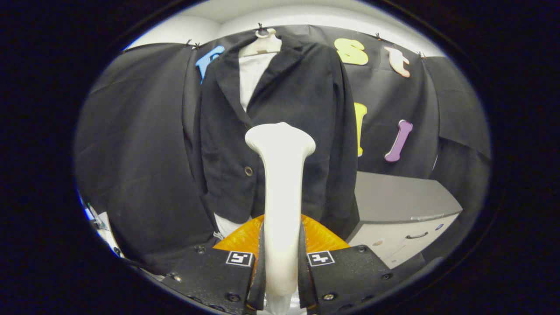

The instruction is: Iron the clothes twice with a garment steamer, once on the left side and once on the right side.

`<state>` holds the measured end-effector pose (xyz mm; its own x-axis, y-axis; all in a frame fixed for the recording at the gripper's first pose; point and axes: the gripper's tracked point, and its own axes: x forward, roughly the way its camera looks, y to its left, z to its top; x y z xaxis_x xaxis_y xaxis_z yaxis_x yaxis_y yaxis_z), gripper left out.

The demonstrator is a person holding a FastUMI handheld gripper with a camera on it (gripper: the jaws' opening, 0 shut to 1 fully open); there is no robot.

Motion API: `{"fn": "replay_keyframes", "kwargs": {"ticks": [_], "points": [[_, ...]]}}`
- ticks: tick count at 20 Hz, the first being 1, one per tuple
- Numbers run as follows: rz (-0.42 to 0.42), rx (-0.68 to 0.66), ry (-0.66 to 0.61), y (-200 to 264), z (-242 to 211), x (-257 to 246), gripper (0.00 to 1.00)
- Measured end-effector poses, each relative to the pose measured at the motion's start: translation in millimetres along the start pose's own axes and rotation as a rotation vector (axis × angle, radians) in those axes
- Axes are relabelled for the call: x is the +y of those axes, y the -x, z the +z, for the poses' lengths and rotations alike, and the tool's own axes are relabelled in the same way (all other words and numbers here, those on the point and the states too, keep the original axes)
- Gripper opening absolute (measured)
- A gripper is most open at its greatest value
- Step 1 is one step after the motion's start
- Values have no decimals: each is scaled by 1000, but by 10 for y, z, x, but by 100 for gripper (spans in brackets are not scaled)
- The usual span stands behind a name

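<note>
While the gripper (282,262) pinches the steamer (281,183) upright by its handle, both fingers pressing on it, the jacket (280,127) hangs straight ahead beyond the nozzle, long axis vertical, so either side looks reachable.

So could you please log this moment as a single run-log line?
tongs: shut on white plastic garment steamer | steamer head: upright before hanging black suit jacket, contact unclear | grey drawer cabinet: beside jacket

Fisheye camera rides the tool (281,262), facing forward, close before the hanging jacket (297,113)
</note>
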<state>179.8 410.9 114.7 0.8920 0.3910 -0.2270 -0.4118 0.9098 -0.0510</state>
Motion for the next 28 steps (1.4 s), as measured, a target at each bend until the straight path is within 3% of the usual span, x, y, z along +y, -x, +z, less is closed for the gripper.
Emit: {"fn": "replay_keyframes", "kwargs": {"ticks": [6,15,20,28], "points": [[53,-135,17,85,851,561,32],[119,-225,99,-134,1601,1561,32],[113,-207,119,-412,1678,1784,32],[78,-150,123,-650,1488,1696,32]]}}
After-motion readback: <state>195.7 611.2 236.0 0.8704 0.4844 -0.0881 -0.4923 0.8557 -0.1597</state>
